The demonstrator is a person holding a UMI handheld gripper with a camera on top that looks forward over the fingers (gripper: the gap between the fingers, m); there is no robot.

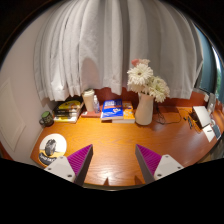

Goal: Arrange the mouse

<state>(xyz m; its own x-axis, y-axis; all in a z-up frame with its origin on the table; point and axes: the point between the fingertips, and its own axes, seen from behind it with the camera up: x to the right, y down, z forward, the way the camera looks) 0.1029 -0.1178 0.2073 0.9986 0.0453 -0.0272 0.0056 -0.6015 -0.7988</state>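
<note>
My gripper (112,166) is open and empty, held above the bare middle of a wooden desk (110,140). Its purple pads (80,158) stand wide apart with nothing between them. To the left of the left finger lies a round pale mat (48,150) with a small dark and white object on it, which may be the mouse. It is too small to tell for sure.
Along the back of the desk stand a dark jar (46,118), a stack of books (68,110), a white cup (89,101), a blue book (115,111) and a vase (145,108) of flowers. A laptop-like device (205,118) sits far right. White curtains hang behind.
</note>
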